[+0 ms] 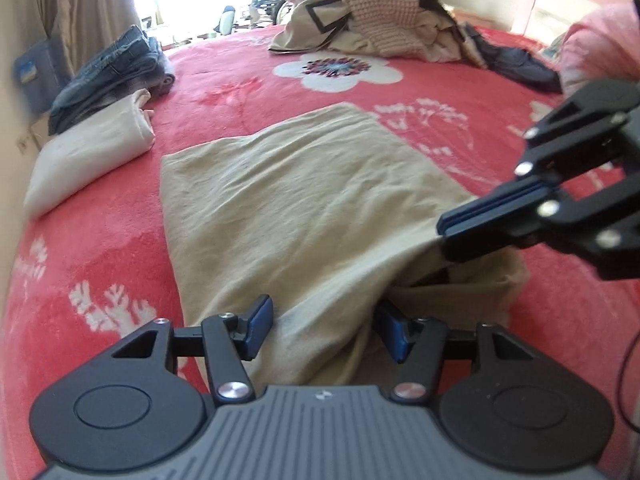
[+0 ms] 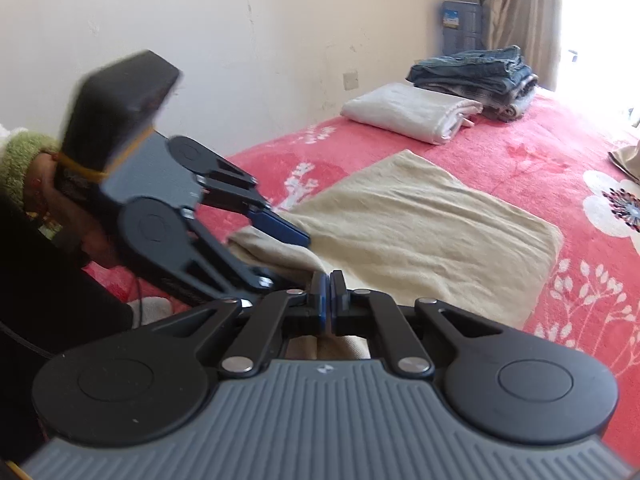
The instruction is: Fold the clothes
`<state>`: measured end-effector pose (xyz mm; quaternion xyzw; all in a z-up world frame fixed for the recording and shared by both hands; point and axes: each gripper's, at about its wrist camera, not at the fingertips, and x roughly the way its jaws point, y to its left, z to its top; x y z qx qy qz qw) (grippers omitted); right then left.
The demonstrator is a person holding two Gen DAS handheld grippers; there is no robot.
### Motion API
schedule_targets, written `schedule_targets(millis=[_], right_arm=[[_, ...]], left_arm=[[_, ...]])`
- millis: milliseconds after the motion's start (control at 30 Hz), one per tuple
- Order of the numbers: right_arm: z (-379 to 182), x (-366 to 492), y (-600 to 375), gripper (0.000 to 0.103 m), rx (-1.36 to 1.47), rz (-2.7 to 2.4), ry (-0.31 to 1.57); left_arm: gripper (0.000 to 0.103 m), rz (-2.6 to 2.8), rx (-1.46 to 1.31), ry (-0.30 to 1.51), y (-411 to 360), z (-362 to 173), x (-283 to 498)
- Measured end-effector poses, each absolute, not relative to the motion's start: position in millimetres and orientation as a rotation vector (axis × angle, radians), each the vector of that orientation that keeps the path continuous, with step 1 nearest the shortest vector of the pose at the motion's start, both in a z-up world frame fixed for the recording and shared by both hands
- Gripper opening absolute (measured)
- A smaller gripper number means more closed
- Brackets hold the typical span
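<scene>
Left wrist view: no readable writing; beige garment (image 1: 304, 200) lies on red blanket (image 1: 100, 240).

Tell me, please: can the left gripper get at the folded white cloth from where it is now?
Probably yes. The white cloth lies apart from the beige garment, on bare blanket, with nothing on top. The left gripper stands open, though the garment's near edge lies between its fingers, so it must clear that first.

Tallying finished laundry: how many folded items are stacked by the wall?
2: a white folded cloth nearer us, folded jeans beyond it. More layers may hide within the jeans stack.
</scene>
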<state>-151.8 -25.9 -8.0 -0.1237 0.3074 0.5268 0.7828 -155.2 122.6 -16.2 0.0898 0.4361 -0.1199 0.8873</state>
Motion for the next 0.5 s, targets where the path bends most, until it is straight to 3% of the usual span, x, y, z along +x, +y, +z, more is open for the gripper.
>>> schedule_targets(millis=[233,267,333,500], right_arm=[[-11,-158,-33,0.005,-0.309,1.128,0.655],[-12,-160,-33,0.008,-0.327,1.121,0.647],[-15,-164,-34,0.029,-0.359,1.116,0.634],[-27,-177,-27,0.041,-0.457,1.124,0.602]], left_arm=[[0.062,-0.226,0.199,0.880,120,-17,-160],[0.062,-0.226,0.196,0.878,120,-17,-160],[0.062,-0.225,0.195,0.874,120,-16,-160],[0.060,-0.220,0.184,0.868,121,-15,-161]])
